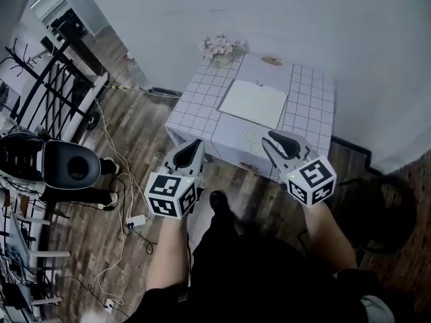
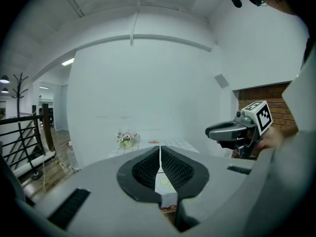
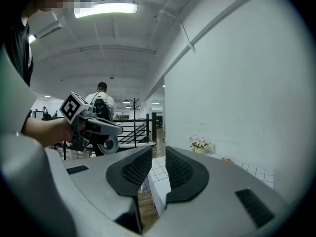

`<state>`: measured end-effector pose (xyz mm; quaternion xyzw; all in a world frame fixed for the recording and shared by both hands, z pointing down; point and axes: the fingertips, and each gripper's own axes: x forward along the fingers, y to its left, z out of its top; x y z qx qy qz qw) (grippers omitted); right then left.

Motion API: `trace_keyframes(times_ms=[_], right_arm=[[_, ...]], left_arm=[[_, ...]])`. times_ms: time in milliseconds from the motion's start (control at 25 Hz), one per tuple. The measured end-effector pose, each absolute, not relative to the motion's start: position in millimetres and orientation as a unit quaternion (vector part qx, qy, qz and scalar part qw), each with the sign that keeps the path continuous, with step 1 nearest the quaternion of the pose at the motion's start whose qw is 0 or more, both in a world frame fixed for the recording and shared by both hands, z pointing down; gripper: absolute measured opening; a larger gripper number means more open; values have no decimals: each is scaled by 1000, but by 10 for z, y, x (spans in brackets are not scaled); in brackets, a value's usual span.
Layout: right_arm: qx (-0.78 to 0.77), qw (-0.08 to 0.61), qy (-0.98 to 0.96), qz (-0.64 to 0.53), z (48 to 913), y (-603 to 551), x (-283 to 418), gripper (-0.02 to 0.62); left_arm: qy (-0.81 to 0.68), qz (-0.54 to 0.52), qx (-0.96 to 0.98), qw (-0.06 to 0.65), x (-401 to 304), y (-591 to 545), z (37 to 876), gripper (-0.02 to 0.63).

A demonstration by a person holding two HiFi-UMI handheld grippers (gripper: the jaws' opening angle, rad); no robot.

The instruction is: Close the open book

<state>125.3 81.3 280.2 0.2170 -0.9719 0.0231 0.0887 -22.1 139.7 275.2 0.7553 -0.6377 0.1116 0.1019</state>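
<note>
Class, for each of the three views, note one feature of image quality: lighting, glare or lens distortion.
Head view: soft, even light; the open white-paged book on the white grid-patterned table casts no hard shadow. Left gripper view: fisheye bending, the white ceiling beam curves, corners go black. Right gripper view: the long ceiling strip light glares; same black corners.

Saw a plain white wall [image 1: 283, 12] rising behind a small square table draped in a white grid-patterned cloth [image 1: 311, 106], set close to it. Found a small pot of pale pink flowers [image 1: 221, 47] at the table's far left corner. Underfoot, had a dark brown wood-plank floor [image 1: 135, 130], with a white power strip [image 1: 137, 220] lying on it among thin cables. Noted a black metal railing [image 1: 50, 79] off to the left, a black coat stand [image 2: 20, 90] near it, a red brick wall section [image 2: 276, 98] on the right, and a long ceiling strip lamp [image 3: 105, 9], lit.
</note>
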Motion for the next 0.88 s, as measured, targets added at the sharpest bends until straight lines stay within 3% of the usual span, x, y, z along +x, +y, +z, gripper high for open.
trace_keyframes(times_ms=[400,880], right_arm=[[250,137,-958,38,3154,83,784,100],[293,188,-934,77,3535,-801,-619,101]], left_arm=[[-602,110,782,120,-745,455,3081,17],[-565,120,804,141,-2191,-704,3366,17]])
